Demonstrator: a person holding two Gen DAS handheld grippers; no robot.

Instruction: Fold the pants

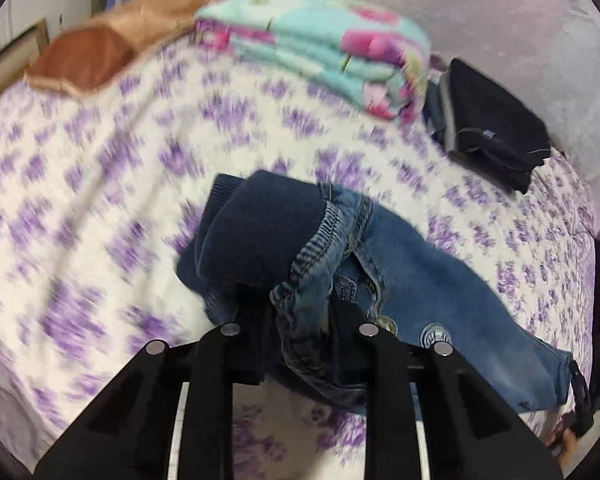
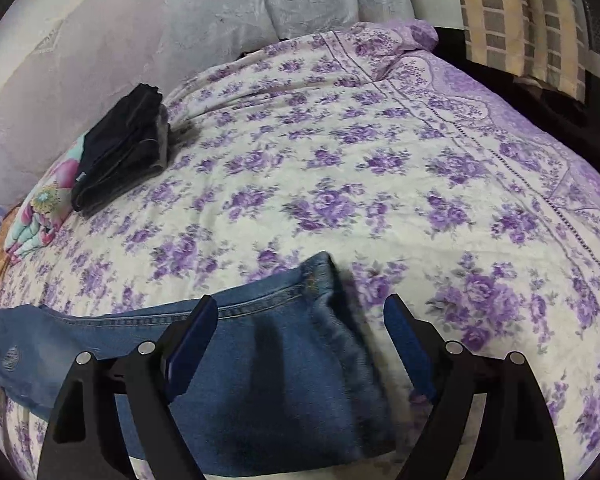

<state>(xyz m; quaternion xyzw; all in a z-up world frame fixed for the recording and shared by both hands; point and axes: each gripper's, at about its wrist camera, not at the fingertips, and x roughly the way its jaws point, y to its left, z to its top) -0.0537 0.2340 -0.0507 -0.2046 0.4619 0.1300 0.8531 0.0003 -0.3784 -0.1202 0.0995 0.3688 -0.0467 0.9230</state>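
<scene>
The blue denim pants (image 1: pixel 432 292) lie on the purple-flowered bedsheet (image 1: pixel 100 168). In the left wrist view my left gripper (image 1: pixel 300 316) is shut on the bunched waistband, with its dark ribbed band (image 1: pixel 260 224) humped up in front of the fingers. In the right wrist view my right gripper (image 2: pixel 300 320) is open, its blue-padded fingers (image 2: pixel 196 340) spread over the hem end of the pants leg (image 2: pixel 276 380), which lies flat on the sheet (image 2: pixel 380 168). The left view is motion-blurred.
A folded stack of dark clothes (image 1: pixel 492 120) (image 2: pixel 124 152) lies at the far side by the grey wall covering. A folded turquoise floral blanket (image 1: pixel 324 44) and an orange-brown pillow (image 1: pixel 88 60) lie beyond. The bed edge (image 2: pixel 580 152) drops off at the right.
</scene>
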